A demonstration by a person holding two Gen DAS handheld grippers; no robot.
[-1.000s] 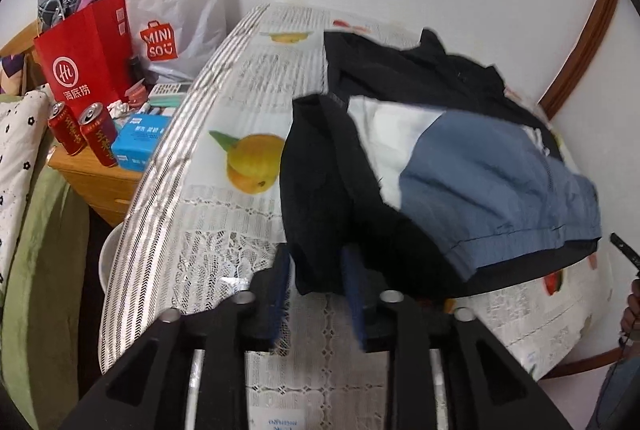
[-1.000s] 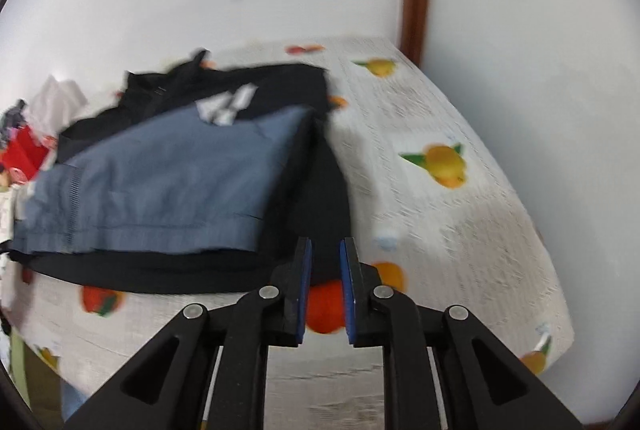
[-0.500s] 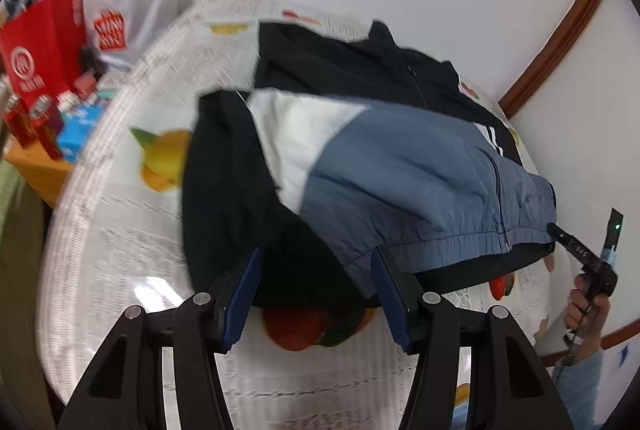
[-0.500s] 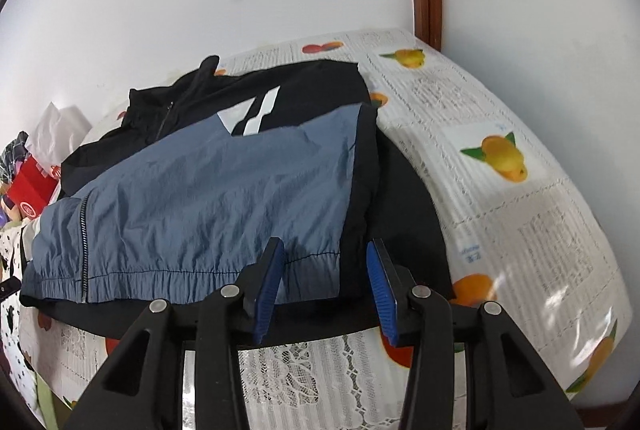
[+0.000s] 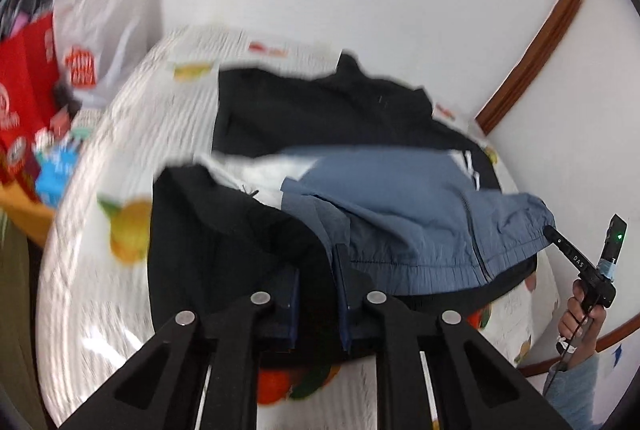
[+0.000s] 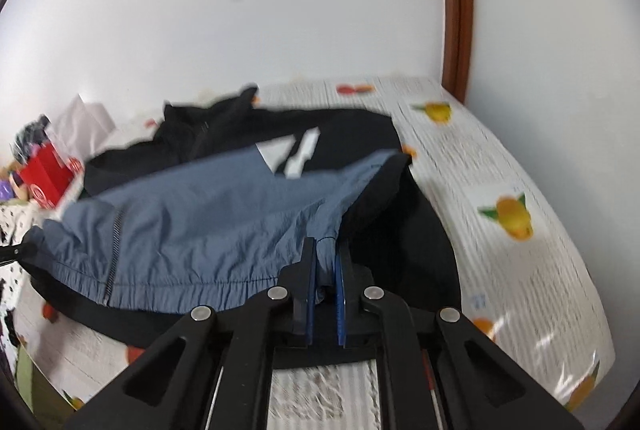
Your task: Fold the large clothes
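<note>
A black, blue and white jacket (image 5: 400, 197) lies on a table with a fruit-print cloth (image 5: 92, 230), sleeves folded in over its body. My left gripper (image 5: 316, 270) is shut on the jacket's hem at the near left corner, black and blue fabric between its fingers. In the right wrist view the jacket (image 6: 192, 226) spreads to the left. My right gripper (image 6: 326, 262) is shut on the blue hem at the near right corner and lifts it a little. The right gripper also shows in the left wrist view (image 5: 576, 258), at the hem's right end.
A red paper bag (image 5: 24, 69), a white shopping bag (image 5: 104, 33) and a blue box (image 5: 56, 169) sit on a low stand left of the table. White walls with a brown wooden trim (image 6: 456, 1) close off the far side. The table's edge (image 6: 560, 382) lies near right.
Both grippers have moved in onto the jacket's near hem and closed on it. The hem corners are now raised slightly off the table.
</note>
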